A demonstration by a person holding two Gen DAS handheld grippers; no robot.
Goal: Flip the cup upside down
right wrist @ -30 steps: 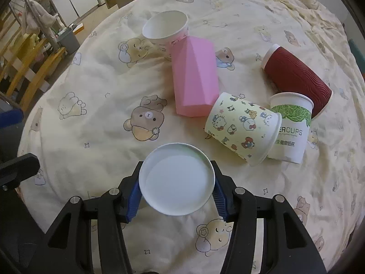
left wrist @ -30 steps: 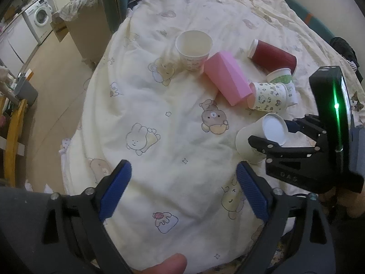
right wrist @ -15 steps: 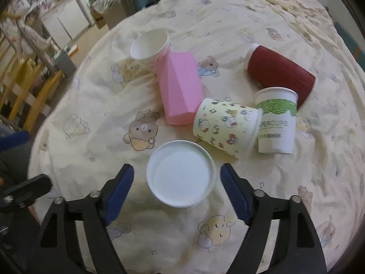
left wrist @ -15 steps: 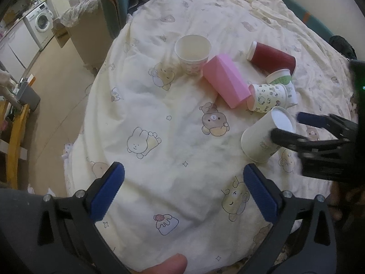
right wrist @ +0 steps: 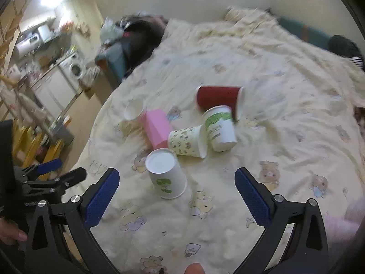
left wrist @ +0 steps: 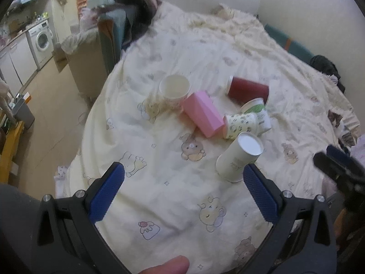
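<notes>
A white paper cup with a green logo (right wrist: 165, 173) stands upside down on the cream bedsheet, base up; it also shows in the left wrist view (left wrist: 239, 159). My right gripper (right wrist: 176, 196) is open and empty, pulled back just short of this cup, fingers wide on either side. My left gripper (left wrist: 182, 191) is open and empty, with the cup just beyond its right finger (left wrist: 260, 194). The right gripper's tips appear in the left wrist view (left wrist: 335, 162).
Beyond the cup lie a pink box (right wrist: 157, 129), a cartoon-print cup on its side (right wrist: 188, 141), an inverted green-and-white cup (right wrist: 220, 127), a red cup on its side (right wrist: 219, 97) and an upright white cup (right wrist: 134, 109). The bed edge drops to the floor at left.
My right gripper opened, let go of the inverted white cup and drew back and up from it. The cup stays standing base up. Both cameras rose and tilted up.
</notes>
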